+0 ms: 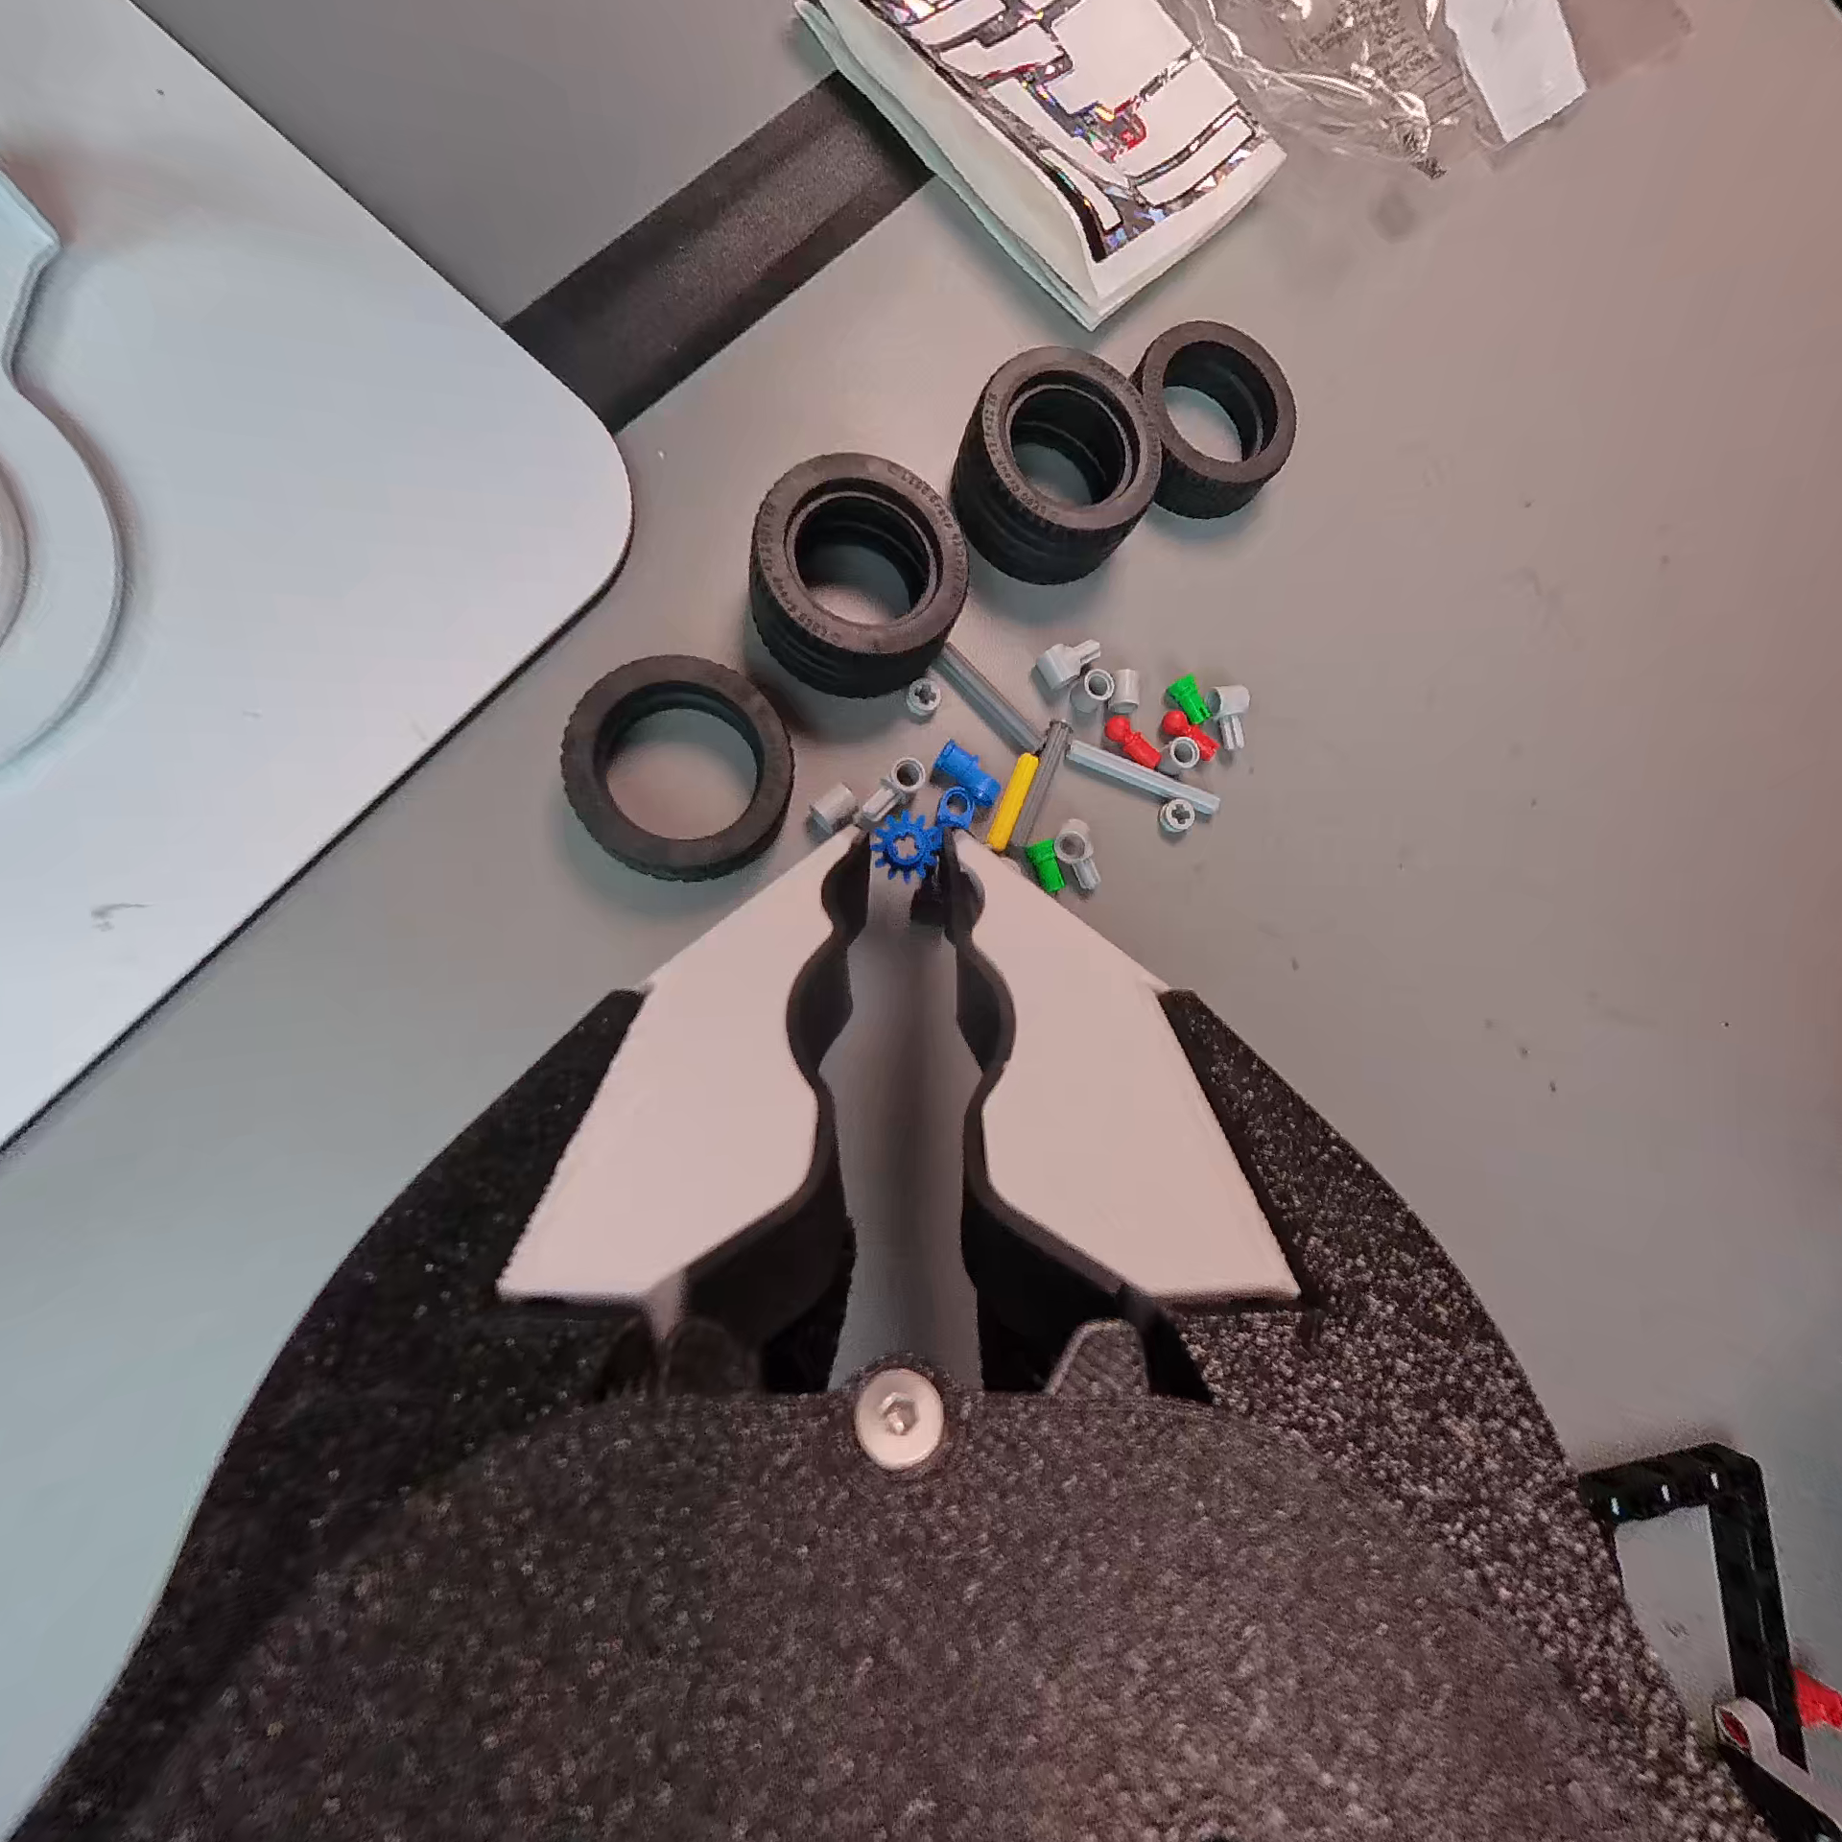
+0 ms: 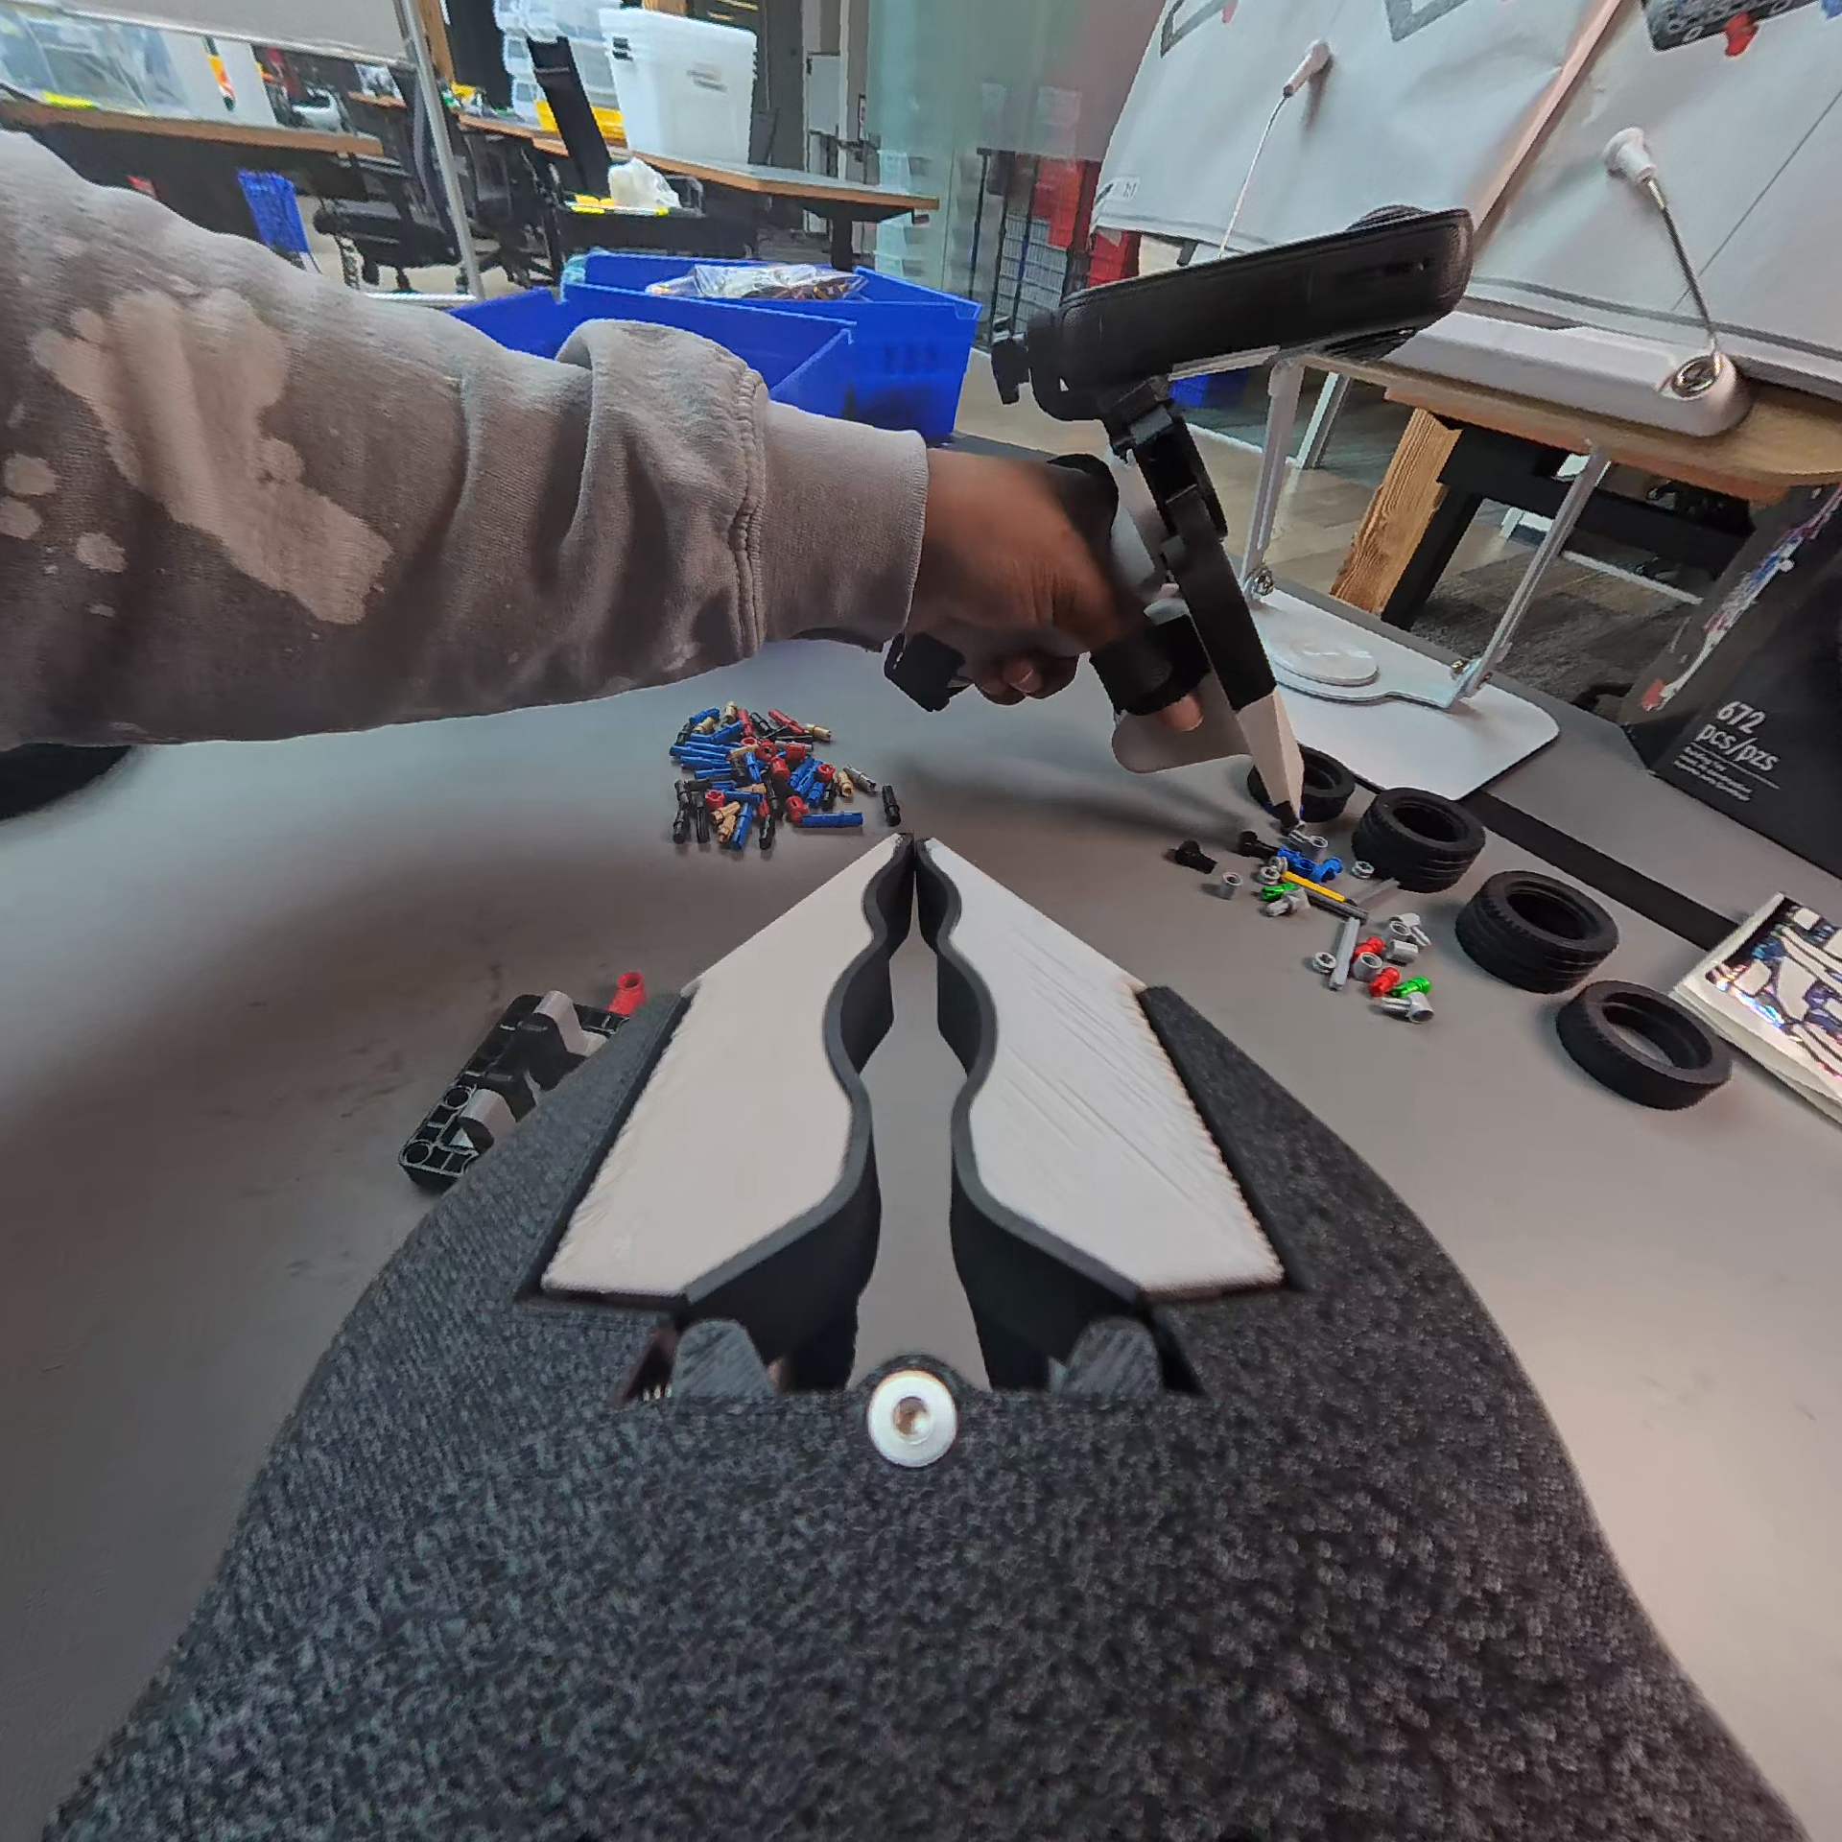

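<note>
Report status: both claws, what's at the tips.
Left claw down in the small-parts pile, tips either side of the blue gear, narrow gap, not clamped. Right claw shut, empty, off the grey table. Four black tyres beside the pile.

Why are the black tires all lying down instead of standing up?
Lying flat, yes; why, the pictures cannot tell. Each black tire rests on its side on the grey table, round hole facing up.
</note>
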A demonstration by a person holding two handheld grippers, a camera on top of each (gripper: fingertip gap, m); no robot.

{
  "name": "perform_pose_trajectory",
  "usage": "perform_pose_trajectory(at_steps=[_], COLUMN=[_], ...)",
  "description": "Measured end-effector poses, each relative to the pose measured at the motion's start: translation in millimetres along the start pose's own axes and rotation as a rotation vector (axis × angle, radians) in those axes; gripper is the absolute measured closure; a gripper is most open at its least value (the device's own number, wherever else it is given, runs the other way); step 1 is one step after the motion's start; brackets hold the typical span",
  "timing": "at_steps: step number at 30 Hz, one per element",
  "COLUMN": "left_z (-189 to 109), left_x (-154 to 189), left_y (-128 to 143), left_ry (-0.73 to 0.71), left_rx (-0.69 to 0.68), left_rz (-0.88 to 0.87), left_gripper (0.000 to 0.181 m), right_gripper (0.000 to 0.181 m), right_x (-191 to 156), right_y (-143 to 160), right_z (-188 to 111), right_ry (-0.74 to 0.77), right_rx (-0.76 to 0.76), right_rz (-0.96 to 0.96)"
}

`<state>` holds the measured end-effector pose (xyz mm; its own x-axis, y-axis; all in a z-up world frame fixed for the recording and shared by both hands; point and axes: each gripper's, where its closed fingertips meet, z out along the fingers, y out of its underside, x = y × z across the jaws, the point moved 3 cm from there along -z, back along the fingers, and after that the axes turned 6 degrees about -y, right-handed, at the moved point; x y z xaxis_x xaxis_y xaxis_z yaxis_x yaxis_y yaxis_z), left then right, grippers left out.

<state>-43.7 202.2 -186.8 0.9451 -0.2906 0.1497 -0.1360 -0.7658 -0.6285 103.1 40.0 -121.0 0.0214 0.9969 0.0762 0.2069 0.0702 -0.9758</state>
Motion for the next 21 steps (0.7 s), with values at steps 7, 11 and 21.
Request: perform_pose_trajectory(at_steps=[7, 11, 21], left_z=[-24, -82, -156], left_x=[20, 40, 95], left_y=[-12, -27, 100], left_ry=[0.16, 0.242, 0.132], left_rx=[0.086, 0.268, 0.317], left_rz=[0.014, 0.084, 0.223], left_gripper=[0.159, 0.151, 0.153], right_gripper=[0.181, 0.181, 0.181], right_x=[-3, -3, -13], right_y=[2, 1, 10], right_z=[2, 2, 6], right_ry=[-0.014, -0.019, -0.07], right_rx=[-0.012, -0.006, -0.068], right_rz=[-0.011, -0.005, -0.04])
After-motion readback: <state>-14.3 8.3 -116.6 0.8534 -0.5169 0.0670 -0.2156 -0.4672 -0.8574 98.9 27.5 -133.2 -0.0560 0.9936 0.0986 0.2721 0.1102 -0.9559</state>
